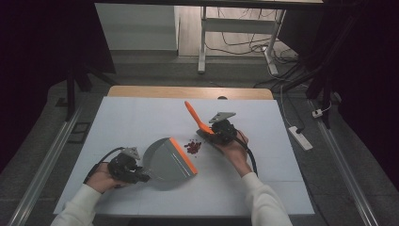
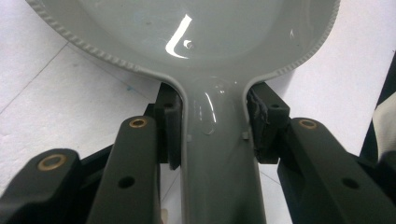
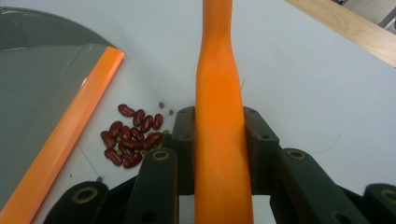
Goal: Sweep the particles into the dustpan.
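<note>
A grey dustpan (image 1: 164,162) with an orange front lip (image 1: 183,156) lies on the white table, its mouth facing right. My left gripper (image 1: 143,178) is shut on its handle (image 2: 217,154), pads pressing both sides below the pan (image 2: 210,32). A small heap of red beans (image 1: 192,147) sits just right of the lip. My right gripper (image 1: 212,133) is shut on an orange brush handle (image 1: 194,114) that slants up and to the far left. In the right gripper view the handle (image 3: 218,93) runs between the jaws, with the beans (image 3: 133,135) and dustpan lip (image 3: 65,135) to its left.
The white table cover (image 1: 131,117) ends at a wooden strip (image 1: 188,92) at the back. A few tiny green grains (image 3: 166,108) lie scattered by the beans. A power strip (image 1: 301,137) lies on the floor to the right, and desk legs (image 1: 202,42) stand beyond the table.
</note>
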Action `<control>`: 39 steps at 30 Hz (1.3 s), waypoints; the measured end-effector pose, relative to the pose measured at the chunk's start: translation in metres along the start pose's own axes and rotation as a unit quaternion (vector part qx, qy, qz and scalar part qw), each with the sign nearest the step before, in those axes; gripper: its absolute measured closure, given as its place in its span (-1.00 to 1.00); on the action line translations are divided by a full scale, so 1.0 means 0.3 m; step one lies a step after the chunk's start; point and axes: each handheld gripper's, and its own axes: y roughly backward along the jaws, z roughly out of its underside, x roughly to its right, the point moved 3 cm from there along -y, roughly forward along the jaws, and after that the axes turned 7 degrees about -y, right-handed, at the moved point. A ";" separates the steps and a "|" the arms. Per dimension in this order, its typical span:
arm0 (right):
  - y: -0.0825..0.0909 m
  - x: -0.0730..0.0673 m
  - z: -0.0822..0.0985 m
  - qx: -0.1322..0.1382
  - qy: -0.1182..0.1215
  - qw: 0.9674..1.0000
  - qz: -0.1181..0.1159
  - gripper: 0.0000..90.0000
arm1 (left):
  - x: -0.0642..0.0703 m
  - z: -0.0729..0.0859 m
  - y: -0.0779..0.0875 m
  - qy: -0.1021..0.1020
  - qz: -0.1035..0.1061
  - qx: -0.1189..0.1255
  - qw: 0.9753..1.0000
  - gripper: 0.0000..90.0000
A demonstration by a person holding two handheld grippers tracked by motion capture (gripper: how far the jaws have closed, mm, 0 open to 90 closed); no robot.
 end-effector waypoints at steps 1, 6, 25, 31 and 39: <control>-0.007 -0.002 -0.001 -0.003 -0.001 1.000 -0.001 0.56 | 0.001 0.000 0.000 0.000 0.000 0.000 1.000 0.37; -0.026 -0.008 -0.005 -0.007 0.007 1.000 0.003 0.56 | 0.001 -0.001 -0.002 -0.001 0.001 -0.001 1.000 0.37; -0.039 -0.051 -0.007 -0.013 0.020 1.000 -0.008 0.55 | 0.000 -0.011 -0.016 0.005 0.017 -0.004 1.000 0.37; -0.044 -0.075 -0.011 -0.014 0.031 0.999 -0.012 0.56 | 0.000 -0.012 -0.019 0.005 0.017 -0.005 1.000 0.37; -0.049 -0.091 -0.013 -0.015 0.038 0.999 -0.014 0.55 | 0.002 -0.014 -0.021 0.006 0.017 -0.005 1.000 0.37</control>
